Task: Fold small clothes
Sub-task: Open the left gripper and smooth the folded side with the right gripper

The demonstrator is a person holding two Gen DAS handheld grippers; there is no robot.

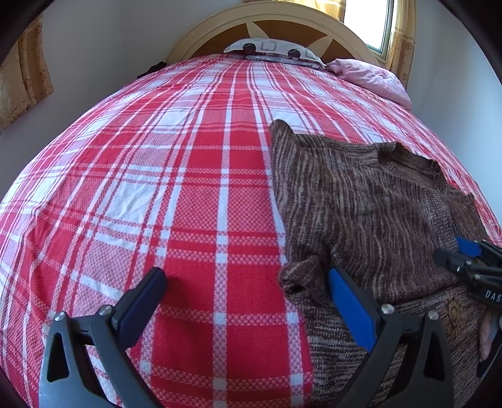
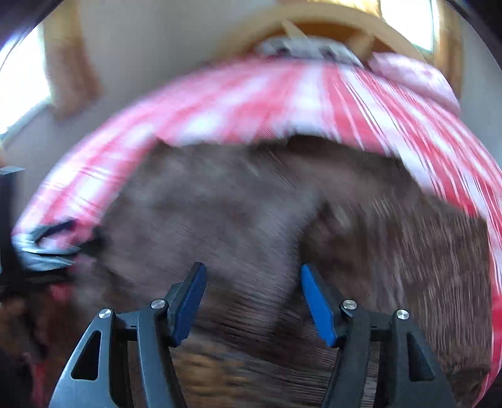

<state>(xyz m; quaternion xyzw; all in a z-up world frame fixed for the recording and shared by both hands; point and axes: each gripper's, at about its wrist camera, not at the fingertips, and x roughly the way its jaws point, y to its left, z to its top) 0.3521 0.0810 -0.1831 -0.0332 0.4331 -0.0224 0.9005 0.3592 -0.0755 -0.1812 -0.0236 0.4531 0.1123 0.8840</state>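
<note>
1. The bed (image 1: 157, 188) fills both of your views under 1 red-and-white plaid sheet; your right wrist view is smeared with blur, so the weave and edges there are hard to make out.
2. The room shows pale walls, a curved wooden headboard (image 1: 276, 22), yellow curtains (image 1: 22, 81) and a bright window (image 1: 367, 22), cut off at the frame's top.
3. 1 brown striped sweater (image 1: 360, 204) lies flat on the bed's right side; its near hem runs out of frame.
4. 1 patterned pillow (image 1: 269, 48) and 1 pink bundle (image 1: 373, 78) sit at the headboard.
5. Your left tool (image 1: 248, 284) is spread wide, 1 finger over the plaid, 1 over the sweater's edge, pinching nothing.
6. Your right tool (image 2: 252, 301) stands spread above the sweater, nothing between its pads.
</note>
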